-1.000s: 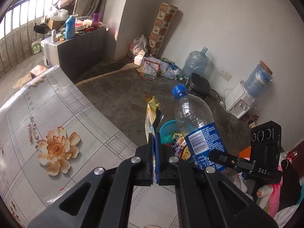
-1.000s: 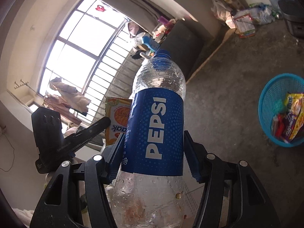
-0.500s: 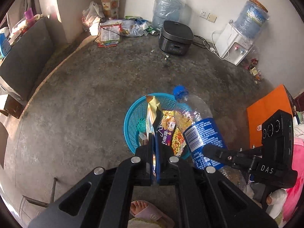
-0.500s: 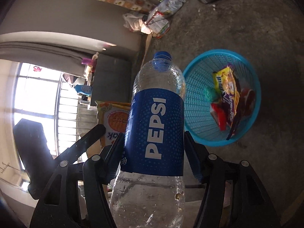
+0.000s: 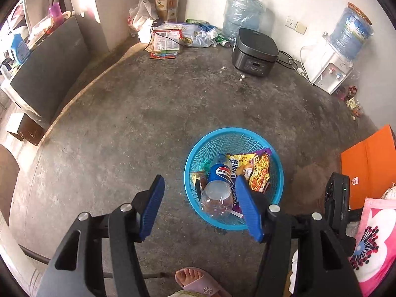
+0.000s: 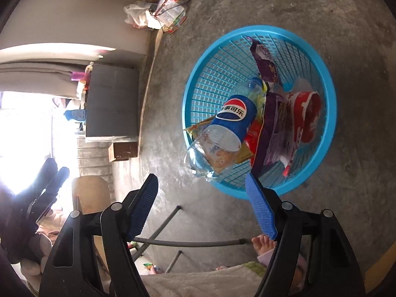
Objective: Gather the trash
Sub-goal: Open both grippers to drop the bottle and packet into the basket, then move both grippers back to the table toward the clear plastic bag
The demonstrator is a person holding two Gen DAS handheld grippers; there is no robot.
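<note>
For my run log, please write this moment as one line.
left gripper: open, empty | right gripper: open, empty | Pepsi bottle: in blue basket | snack wrappers: in basket

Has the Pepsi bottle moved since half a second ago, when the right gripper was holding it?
Yes. The Pepsi bottle has left the open right gripper and dropped neck-first into the blue basket.

Lived-in home rm w/ rice cooker (image 5: 255, 53), water dispenser (image 5: 330, 70) (bare concrete floor (image 5: 123, 136)).
</note>
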